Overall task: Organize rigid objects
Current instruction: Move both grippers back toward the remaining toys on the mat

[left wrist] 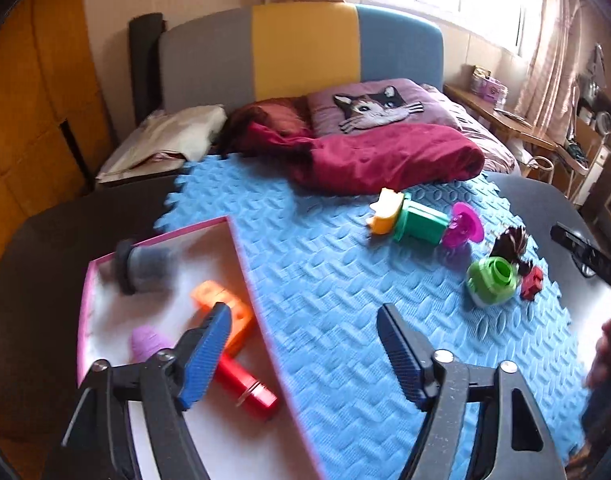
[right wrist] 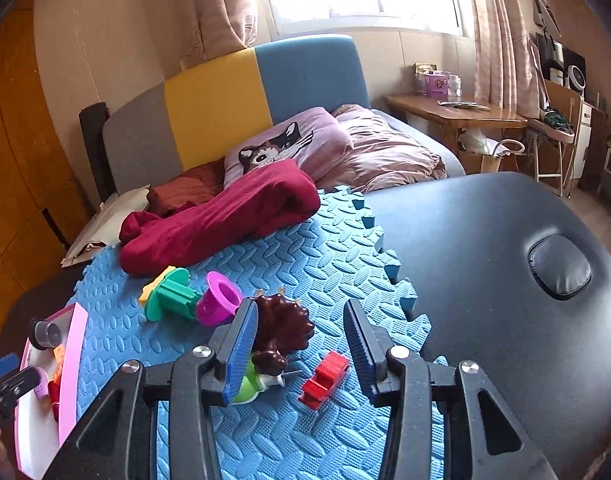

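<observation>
Hovering over the blue mat (right wrist: 305, 248), the right gripper (right wrist: 301, 344) is pointing down at the loose toys with its jaws parted and nothing between the pads. Just under it are lying a red piece (right wrist: 325, 378), a brown spiky toy (right wrist: 283, 326) and a green cap (right wrist: 247, 386) that is half hidden behind the left finger. The left gripper (left wrist: 305, 356) is hanging over the near edge of the pink tray (left wrist: 249, 280), its jaws standing wide and empty. Inside the tray a red cylinder (left wrist: 245, 386), an orange block (left wrist: 225, 312), a purple piece (left wrist: 147, 344) and a grey cup (left wrist: 141, 266) are already lying.

Further out on the mat, a green spool (left wrist: 419, 224) with an orange end (left wrist: 385, 212) and a magenta funnel (left wrist: 463, 226) are waiting, touching one another. Beyond them a maroon blanket (left wrist: 385, 160) is slumping onto the mat's far edge.

To my eye the sorting is roughly half done, and a pick is coming up. The next move is calling for the right gripper to drop lower and centre on one toy, probably the red piece, clear of the brown one beside it.
</observation>
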`<action>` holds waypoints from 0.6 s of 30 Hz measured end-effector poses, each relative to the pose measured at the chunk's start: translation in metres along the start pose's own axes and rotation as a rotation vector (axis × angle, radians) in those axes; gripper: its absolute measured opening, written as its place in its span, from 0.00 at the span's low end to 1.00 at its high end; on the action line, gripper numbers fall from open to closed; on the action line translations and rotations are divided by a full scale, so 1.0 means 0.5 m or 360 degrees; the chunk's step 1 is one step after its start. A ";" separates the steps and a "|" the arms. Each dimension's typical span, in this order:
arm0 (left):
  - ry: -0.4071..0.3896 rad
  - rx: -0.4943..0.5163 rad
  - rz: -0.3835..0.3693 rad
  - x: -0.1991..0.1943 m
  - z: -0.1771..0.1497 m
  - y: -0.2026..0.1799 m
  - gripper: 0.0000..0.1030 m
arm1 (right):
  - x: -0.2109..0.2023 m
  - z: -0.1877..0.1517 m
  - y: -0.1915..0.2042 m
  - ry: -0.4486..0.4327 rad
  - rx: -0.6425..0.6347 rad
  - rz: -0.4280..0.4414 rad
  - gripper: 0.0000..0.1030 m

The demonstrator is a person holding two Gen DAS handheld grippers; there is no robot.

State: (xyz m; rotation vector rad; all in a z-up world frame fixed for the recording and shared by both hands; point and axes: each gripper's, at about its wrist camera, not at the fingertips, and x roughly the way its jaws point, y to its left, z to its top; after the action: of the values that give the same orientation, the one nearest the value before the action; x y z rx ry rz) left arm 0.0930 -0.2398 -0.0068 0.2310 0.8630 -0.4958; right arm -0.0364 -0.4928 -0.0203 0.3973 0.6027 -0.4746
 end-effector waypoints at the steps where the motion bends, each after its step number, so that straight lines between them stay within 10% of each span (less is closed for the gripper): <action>1: 0.0021 0.0004 -0.0002 0.019 0.015 -0.008 0.62 | 0.000 0.000 -0.001 0.0007 0.0007 0.0012 0.43; 6: 0.0086 0.0082 0.0055 0.103 0.066 -0.041 0.40 | 0.009 0.000 -0.005 0.0049 0.0038 0.0057 0.44; 18: 0.0105 0.0293 -0.0020 0.258 0.172 -0.107 0.38 | 0.030 -0.004 -0.008 0.0160 0.0096 0.0143 0.44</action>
State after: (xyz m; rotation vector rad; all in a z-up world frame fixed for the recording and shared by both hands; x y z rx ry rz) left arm 0.1938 -0.3611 -0.0519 0.4128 0.8842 -0.5824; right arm -0.0287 -0.4996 -0.0321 0.5056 0.6661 -0.3893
